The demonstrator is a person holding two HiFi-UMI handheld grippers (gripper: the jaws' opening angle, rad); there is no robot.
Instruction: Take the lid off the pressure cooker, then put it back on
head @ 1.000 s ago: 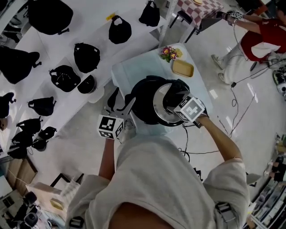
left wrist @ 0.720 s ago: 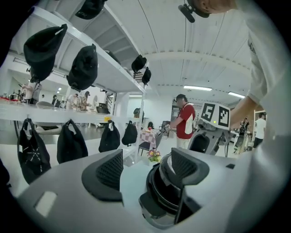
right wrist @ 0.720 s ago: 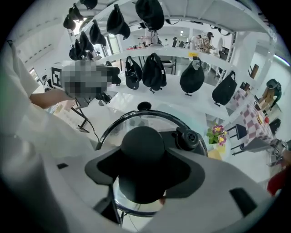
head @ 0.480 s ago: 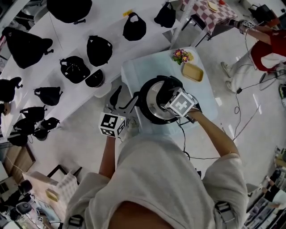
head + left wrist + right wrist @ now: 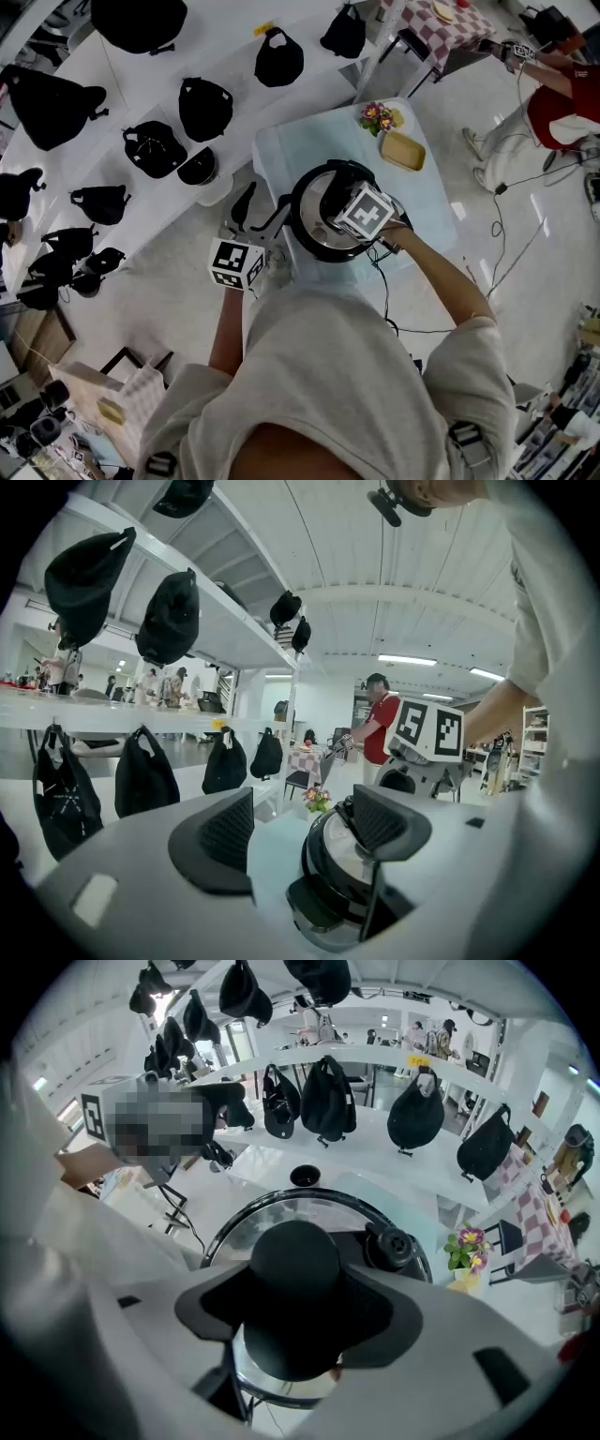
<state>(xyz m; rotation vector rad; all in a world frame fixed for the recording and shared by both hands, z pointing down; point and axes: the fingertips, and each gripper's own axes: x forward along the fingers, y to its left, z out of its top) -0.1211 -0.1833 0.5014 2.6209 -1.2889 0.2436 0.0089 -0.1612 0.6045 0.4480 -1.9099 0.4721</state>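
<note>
Hanging straight above the pressure cooker [image 5: 300,214], the right hand-held gripper [image 5: 298,1309] clasps the lid [image 5: 251,1224] by its knob [image 5: 295,1258]; the left hand-held gripper [image 5: 302,832] gapes alongside.

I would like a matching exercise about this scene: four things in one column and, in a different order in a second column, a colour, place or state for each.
Column one:
1. lid knob
2. tray
3. left gripper
4. black bags

Column two:
a. along the white shelves
b. yellow, lying on the blue cloth
c. gripped between the fingers of the right gripper
d. fingers apart, holding nothing

Pairs: 1-c; 2-b; 3-d; 4-a
</note>
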